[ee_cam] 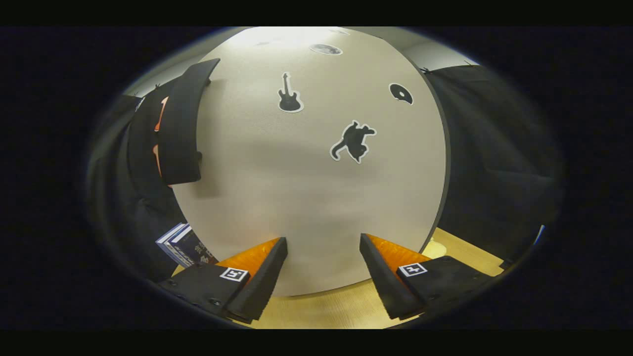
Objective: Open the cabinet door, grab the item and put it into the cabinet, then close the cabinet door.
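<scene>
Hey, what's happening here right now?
A hand-held gripper faces the pale cabinet door, jaws open and holding nothing. The door, dotted with guitar and cat stickers, looks shut or nearly so, its dark handle off to one side. A box waits on the wooden table beside it.

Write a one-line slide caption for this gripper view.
Open gripper faces the closed grey sticker-decorated cabinet door, black handle at its edge, books beside it.
</scene>
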`<state>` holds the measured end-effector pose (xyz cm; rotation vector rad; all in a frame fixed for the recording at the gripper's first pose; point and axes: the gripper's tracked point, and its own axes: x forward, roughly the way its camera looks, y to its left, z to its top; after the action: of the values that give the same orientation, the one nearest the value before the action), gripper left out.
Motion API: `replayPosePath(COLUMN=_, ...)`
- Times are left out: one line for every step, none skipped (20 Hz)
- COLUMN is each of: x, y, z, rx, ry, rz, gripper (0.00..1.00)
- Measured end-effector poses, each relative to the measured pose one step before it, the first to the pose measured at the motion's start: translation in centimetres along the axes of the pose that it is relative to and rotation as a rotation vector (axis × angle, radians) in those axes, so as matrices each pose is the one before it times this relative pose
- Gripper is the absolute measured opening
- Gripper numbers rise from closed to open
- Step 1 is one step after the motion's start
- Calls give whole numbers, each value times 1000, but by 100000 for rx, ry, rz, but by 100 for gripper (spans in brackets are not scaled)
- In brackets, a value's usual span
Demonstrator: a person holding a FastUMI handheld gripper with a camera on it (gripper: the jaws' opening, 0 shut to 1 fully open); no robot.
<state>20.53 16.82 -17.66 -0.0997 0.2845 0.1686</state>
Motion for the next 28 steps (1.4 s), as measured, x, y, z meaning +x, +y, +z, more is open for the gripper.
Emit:
replayPosePath(x=22, y=15, z=-5, rx=840, ry=173, rz=-345, gripper=95)
replayPosePath(x=-1, y=21, z=-62, rx=783, ry=118, rz=-312, gripper=95)
replayPosePath(x=-88, y=242, z=-155, rx=563, ry=532, rz=532, gripper=95)
replayPosePath(x=-145, y=315, z=-179, rx=394, ry=373, rz=396, gripper=95)
replayPosePath(x=-333, y=313, z=-112, rx=340, ry=40, rz=89, gripper=96)
replayPosePath(x=-307, y=84, z=-247, rx=122, ry=757, rz=-1136, gripper=95)
replayPosePath(x=-524, y=41, z=-404, rx=197, ry=1483, rz=-1548, gripper=96)
replayPosePath(x=-657, y=266, z=-406, rx=373, ry=1553, rz=-328, gripper=95)
replayPosePath(x=-834, y=307, z=-189, rx=210, ry=1104, rz=304, gripper=96)
replayPosePath(x=-880, y=119, z=24, rx=-249, ry=482, rz=337, gripper=95)
replayPosePath(x=-940, y=77, z=266, rx=-426, ry=-339, rz=45, gripper=95)
replayPosePath(x=-851, y=16, z=431, rx=-276, ry=-947, rz=15, gripper=95)
replayPosePath(x=-971, y=67, z=546, rx=-298, ry=-1083, rz=241, gripper=95)
replayPosePath(x=-933, y=-13, z=445, rx=-213, ry=-509, rz=-291, gripper=95)
replayPosePath(x=-1028, y=-115, z=376, rx=-10, ry=433, rz=-1080, gripper=95)
replayPosePath(x=-905, y=201, z=692, rx=373, ry=-599, rz=-28, gripper=95)
replayPosePath(x=-1012, y=587, z=955, rx=97, ry=-1569, rz=1497, gripper=96)
replayPosePath(x=-836, y=492, z=1045, rx=-253, ry=-1953, rz=1591, gripper=96)
replayPosePath(x=-870, y=290, z=1005, rx=-640, ry=-1858, rz=670, gripper=96)
replayPosePath(x=-812, y=88, z=925, rx=-749, ry=-1712, rz=-225, gripper=96)
replayPosePath(x=-626, y=-23, z=881, rx=-873, ry=-1831, rz=-438, gripper=97)
replayPosePath(x=-572, y=55, z=684, rx=-669, ry=-1461, rz=-230, gripper=97)
replayPosePath(x=-537, y=48, z=612, rx=-445, ry=-1322, rz=143, gripper=96)
replayPosePath(x=-507, y=-31, z=560, rx=104, ry=-1041, rz=23, gripper=97)
replayPosePath(x=-391, y=-107, z=407, rx=251, ry=-963, rz=-222, gripper=97)
replayPosePath(x=-275, y=-246, z=444, rx=596, ry=-1123, rz=-649, gripper=97)
replayPosePath(x=-101, y=-342, z=226, rx=655, ry=-650, rz=-1066, gripper=97)
replayPosePath(x=-83, y=-375, z=138, rx=558, ry=-455, rz=-1290, gripper=97)
